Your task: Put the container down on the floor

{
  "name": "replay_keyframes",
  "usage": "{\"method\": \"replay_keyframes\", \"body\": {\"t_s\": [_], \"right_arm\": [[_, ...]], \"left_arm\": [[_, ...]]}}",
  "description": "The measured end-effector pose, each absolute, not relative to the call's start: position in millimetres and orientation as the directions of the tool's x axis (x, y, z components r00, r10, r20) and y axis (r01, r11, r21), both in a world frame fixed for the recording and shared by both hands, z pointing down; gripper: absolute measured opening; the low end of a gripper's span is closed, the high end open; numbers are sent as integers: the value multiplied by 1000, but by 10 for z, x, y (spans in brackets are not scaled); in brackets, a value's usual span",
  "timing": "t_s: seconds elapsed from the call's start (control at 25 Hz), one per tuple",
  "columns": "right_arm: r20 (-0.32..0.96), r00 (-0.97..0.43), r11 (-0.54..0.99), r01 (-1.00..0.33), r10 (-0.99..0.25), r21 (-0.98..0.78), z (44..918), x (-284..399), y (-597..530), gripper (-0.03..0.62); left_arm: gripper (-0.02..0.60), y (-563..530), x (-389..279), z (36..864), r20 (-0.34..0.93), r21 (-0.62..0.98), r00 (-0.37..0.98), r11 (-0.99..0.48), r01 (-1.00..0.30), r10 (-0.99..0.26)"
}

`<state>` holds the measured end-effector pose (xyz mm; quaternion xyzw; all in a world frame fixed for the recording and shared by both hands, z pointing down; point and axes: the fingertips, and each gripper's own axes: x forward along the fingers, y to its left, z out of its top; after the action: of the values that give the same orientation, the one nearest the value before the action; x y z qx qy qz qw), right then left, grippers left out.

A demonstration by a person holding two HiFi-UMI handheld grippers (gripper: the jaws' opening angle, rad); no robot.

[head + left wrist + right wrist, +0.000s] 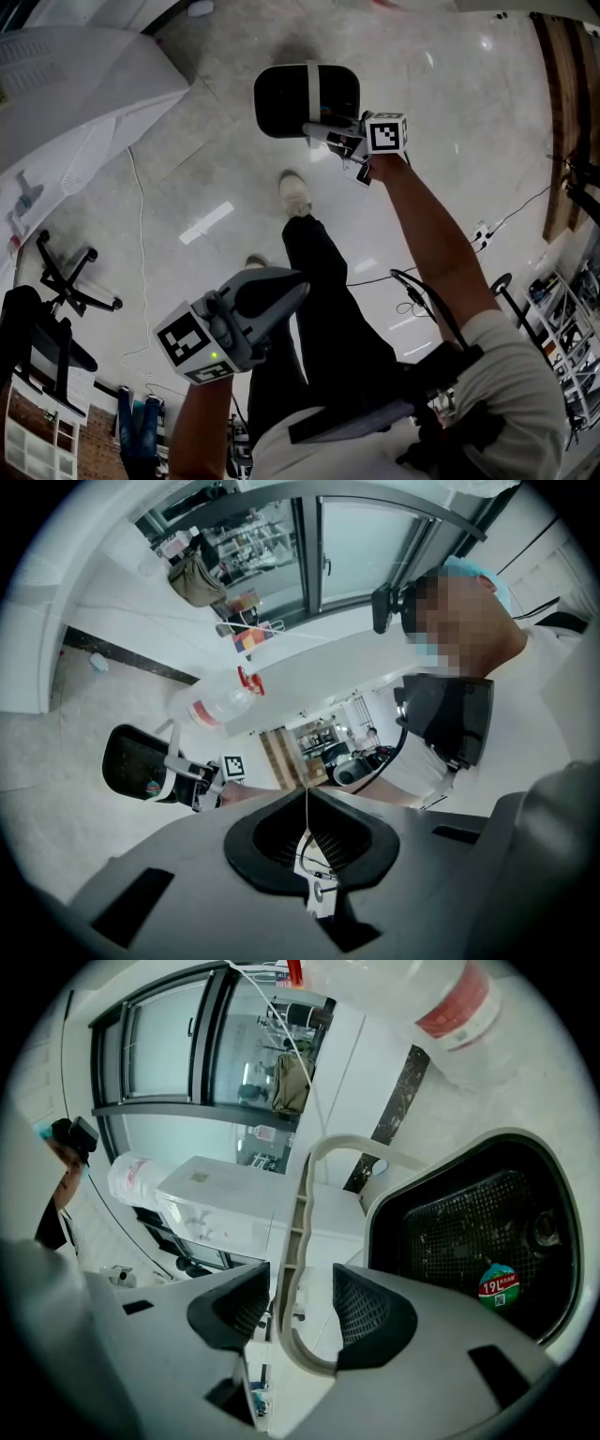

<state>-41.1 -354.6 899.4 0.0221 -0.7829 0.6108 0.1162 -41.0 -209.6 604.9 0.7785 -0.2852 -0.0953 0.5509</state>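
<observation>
Black container (281, 98) mouth up, long axis crosswise, right gripper (302, 1302) open around handle (298, 1213), left gripper (307, 832) closed

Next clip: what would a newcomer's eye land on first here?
The black container rests on the pale floor ahead of the person's shoe. The right gripper is at its white handle, jaws open around it. The left gripper, shut and empty, hangs by the person's leg.

I wear black trousers (323, 319), a white shoe (294, 193) and a pale short-sleeved shirt (530, 375), crossed by a black harness (375, 417) with a black cable (424, 298). My left gripper (295, 284) and right gripper (319, 133) are grey, each bearing a black-and-white marker cube (386, 132).
</observation>
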Motion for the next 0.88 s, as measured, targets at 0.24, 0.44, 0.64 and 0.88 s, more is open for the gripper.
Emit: {"method": "replay_keyframes", "body": {"t_s": [0.24, 0.44, 0.64, 0.88], "right_arm": [[249, -962, 267, -212, 113, -940, 9002, -320, -3534, 212], [280, -955, 273, -245, 99, -930, 8880, -216, -3483, 226], [343, -935, 275, -308, 87, -911, 8666, 70, -3302, 230], [397, -918, 287, -380, 2, -879, 7979, 559, -2887, 230]], "left_arm": [[15, -2066, -413, 5992, 157, 912, 822, -239, -333, -547], [15, -1981, -435, 5921, 154, 912, 823, -242, -332, -547], [15, -1846, -499, 5701, 141, 898, 831, -283, -336, -538], [15, -1458, -467, 5135, 117, 860, 852, -377, -344, -510]]}}
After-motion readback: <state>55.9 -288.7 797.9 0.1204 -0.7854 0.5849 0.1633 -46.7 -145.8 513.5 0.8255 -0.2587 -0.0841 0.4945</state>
